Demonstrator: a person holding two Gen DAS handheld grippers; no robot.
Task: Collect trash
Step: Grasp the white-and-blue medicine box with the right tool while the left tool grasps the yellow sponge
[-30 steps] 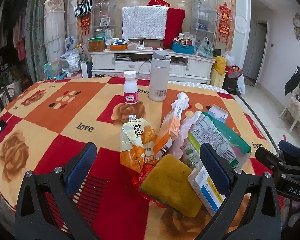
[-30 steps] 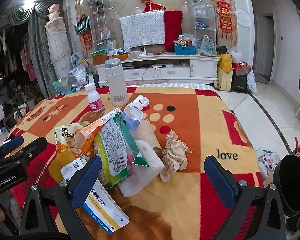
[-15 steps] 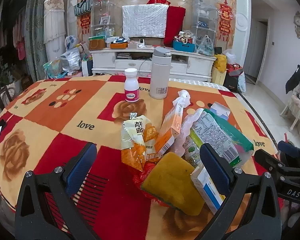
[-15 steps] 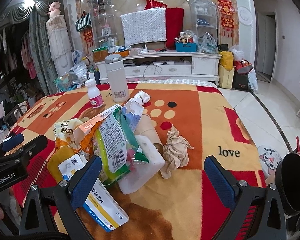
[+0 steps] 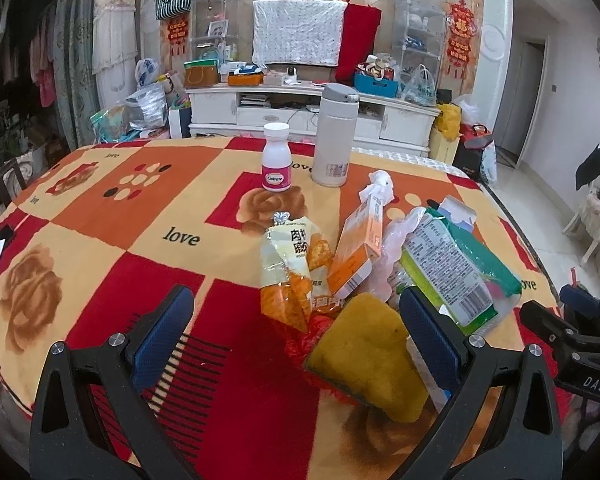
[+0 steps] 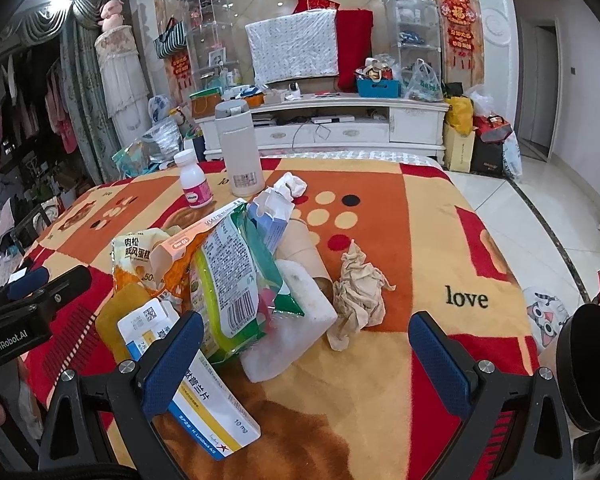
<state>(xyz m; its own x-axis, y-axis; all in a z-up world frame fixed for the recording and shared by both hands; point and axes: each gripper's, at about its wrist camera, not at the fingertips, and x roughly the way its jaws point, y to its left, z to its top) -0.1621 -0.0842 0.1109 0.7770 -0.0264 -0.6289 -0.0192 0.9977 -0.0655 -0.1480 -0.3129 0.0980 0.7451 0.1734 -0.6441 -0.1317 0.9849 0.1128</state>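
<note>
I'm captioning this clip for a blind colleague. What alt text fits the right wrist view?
The open right gripper hovers over a trash pile on a patterned tablecloth: a crumpled tissue, a green wrapper and a medicine box.

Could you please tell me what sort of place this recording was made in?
Most likely a lived-in home living room: a covered TV stands on a white cabinet, red New Year decorations hang on the wall, and curtains hang at the left.

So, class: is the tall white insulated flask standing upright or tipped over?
Upright: the tall white insulated flask stands on its base, grey lid on top.
</note>
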